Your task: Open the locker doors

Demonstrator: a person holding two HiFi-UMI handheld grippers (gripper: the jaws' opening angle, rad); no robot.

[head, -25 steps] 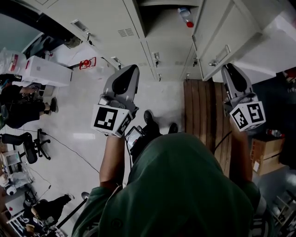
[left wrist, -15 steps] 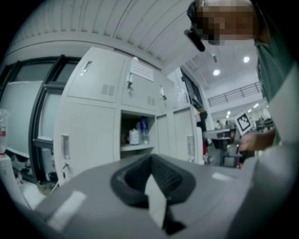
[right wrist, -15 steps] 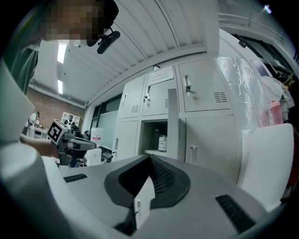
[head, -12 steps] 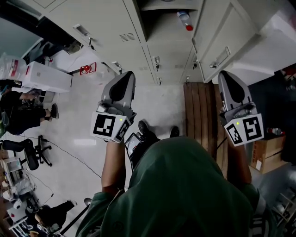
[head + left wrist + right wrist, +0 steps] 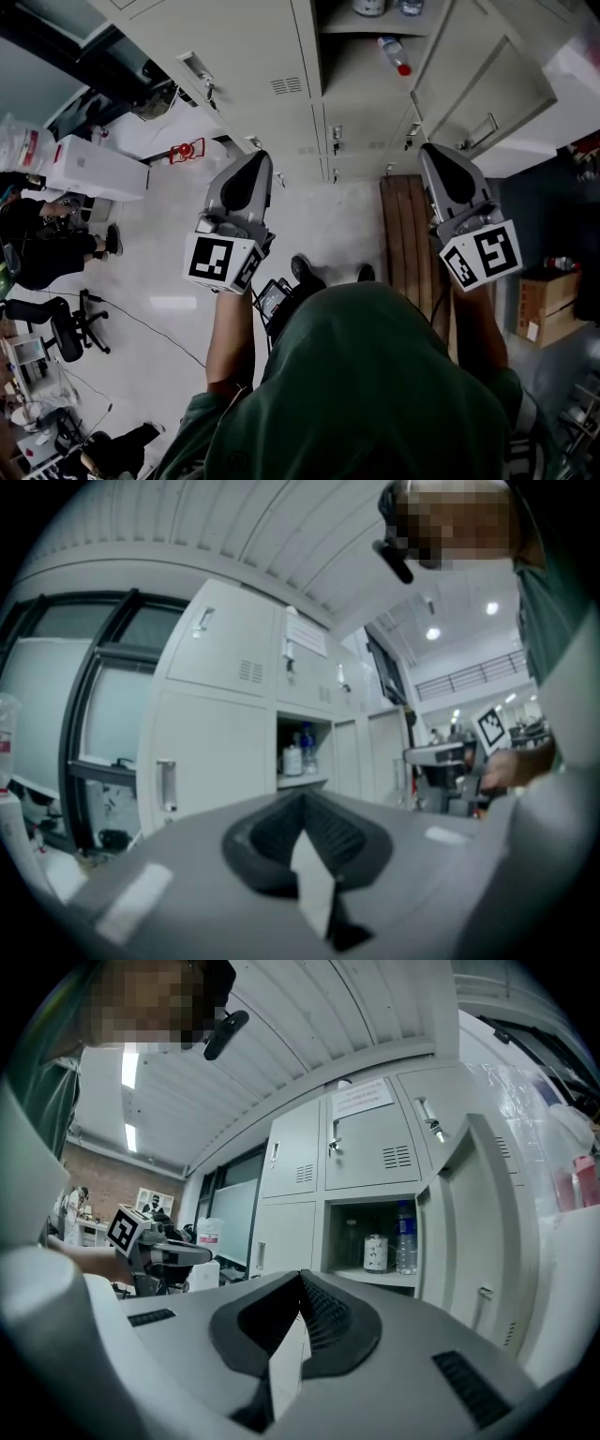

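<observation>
Grey lockers fill the top of the head view. One compartment [image 5: 361,70] stands open, with a red-capped bottle [image 5: 392,52] lying inside. Its door [image 5: 487,89] swings out to the right, handle [image 5: 483,131] facing me. My right gripper [image 5: 433,155] is shut and empty, just left of and below that handle, apart from it. My left gripper [image 5: 251,161] is shut with nothing in it, below the closed locker doors [image 5: 253,66]. In the right gripper view the open compartment [image 5: 375,1237] holds a cup [image 5: 376,1252] and an upright bottle [image 5: 405,1237].
A wooden bench [image 5: 412,234] lies on the floor under the open door. A cardboard box [image 5: 539,305] sits at the right. A white box [image 5: 94,169], a red object [image 5: 185,150], an office chair [image 5: 56,319] and seated people are at the left.
My right gripper has come away from the open door's handle and moved left. The left gripper shifted slightly, and the lockers sit a little lower in the head view.
</observation>
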